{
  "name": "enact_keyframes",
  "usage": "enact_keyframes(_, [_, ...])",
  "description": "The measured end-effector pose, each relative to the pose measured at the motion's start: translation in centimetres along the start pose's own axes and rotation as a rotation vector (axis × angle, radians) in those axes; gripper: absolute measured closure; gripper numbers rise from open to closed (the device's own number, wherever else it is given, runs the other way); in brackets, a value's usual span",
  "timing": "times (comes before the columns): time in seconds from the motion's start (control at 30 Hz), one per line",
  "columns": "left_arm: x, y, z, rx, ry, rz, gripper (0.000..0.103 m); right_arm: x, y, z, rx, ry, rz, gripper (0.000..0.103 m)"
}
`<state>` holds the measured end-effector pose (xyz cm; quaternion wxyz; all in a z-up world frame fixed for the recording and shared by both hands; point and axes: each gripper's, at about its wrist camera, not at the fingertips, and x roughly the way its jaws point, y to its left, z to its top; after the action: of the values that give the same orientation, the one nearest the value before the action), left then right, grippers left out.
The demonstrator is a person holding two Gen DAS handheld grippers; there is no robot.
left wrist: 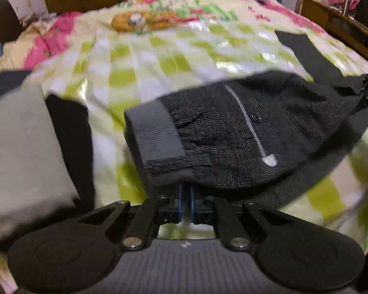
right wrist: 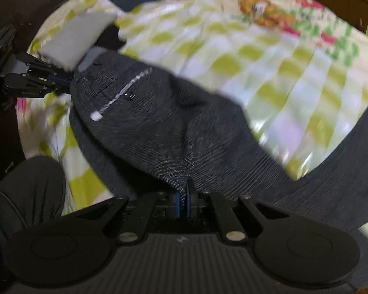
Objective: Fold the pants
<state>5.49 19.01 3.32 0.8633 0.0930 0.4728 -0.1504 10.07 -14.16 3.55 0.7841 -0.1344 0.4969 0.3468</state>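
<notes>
With both the left gripper [left wrist: 186,191] and right gripper [right wrist: 185,191] clenched on the dark pants [left wrist: 233,132], lifted over the checked bedspread [left wrist: 139,63], we should keep both edges level, though blur hides the trailing legs.

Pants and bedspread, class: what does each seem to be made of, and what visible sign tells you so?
Pants: dark woven cloth, matte; fine ribbed lines show across it, with a plain elastic-looking waistband. The exact fibre is unclear. Bedspread: thin checked fabric, probably a smooth synthetic or satin, since it shines in bright patches.
</notes>
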Motion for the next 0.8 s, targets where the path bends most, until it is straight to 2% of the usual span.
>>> enact_keyframes(0.07, [0.0,-0.4,-0.8,0.005,-0.003,0.018,0.081,0.7,0.1,-0.4,0.033,0.006,0.006,0.097])
enact_keyframes(0.27, [-1.3,1.7,-1.2,-0.094,-0.068,0.0,0.081,0.2,-0.2,-0.1,0.075,0.02,0.004,0.096])
enact_keyframes(0.37, [-1.6,1.9,-1.6,-0.106,-0.088,0.008,0.079,0.8,0.8,-1.0,0.023,0.064,-0.063,0.091])
enact_keyframes(0.4, [-1.8,1.7,-1.8,-0.098,-0.093,0.004,0.074,0.8,1.7,-1.0,-0.023,0.073,-0.104,0.091])
enact_keyframes(0.43, [-1.9,1.6,-1.9,-0.088,-0.097,-0.006,0.062,0.6,2.5,-1.3,-0.052,0.072,-0.125,0.09])
enact_keyframes(0.47, [-2.0,1.4,-2.0,-0.075,-0.107,-0.006,0.055,0.2,3.4,-1.2,-0.087,0.065,-0.148,0.086])
enact_keyframes(0.5, [-2.0,1.3,-2.1,-0.064,-0.119,-0.003,0.042,-0.2,4.0,-1.1,-0.102,0.049,-0.157,0.077])
enact_keyframes(0.53, [-1.9,1.3,-2.1,-0.059,-0.134,0.006,0.037,-0.8,4.7,-1.0,-0.111,0.021,-0.16,0.069])
enact_keyframes(0.57, [-1.8,1.3,-2.1,-0.058,-0.145,0.015,0.036,-1.3,5.5,-0.8,-0.124,0.0,-0.162,0.067])
enact_keyframes(0.67, [-1.2,1.8,-1.8,-0.053,-0.164,-0.026,0.036,-2.2,7.8,0.0,-0.193,-0.066,-0.173,0.066])
enact_keyframes(0.8, [1.0,2.0,-1.0,-0.06,-0.151,-0.031,0.037,0.1,10.8,1.8,-0.222,-0.123,-0.074,0.061])
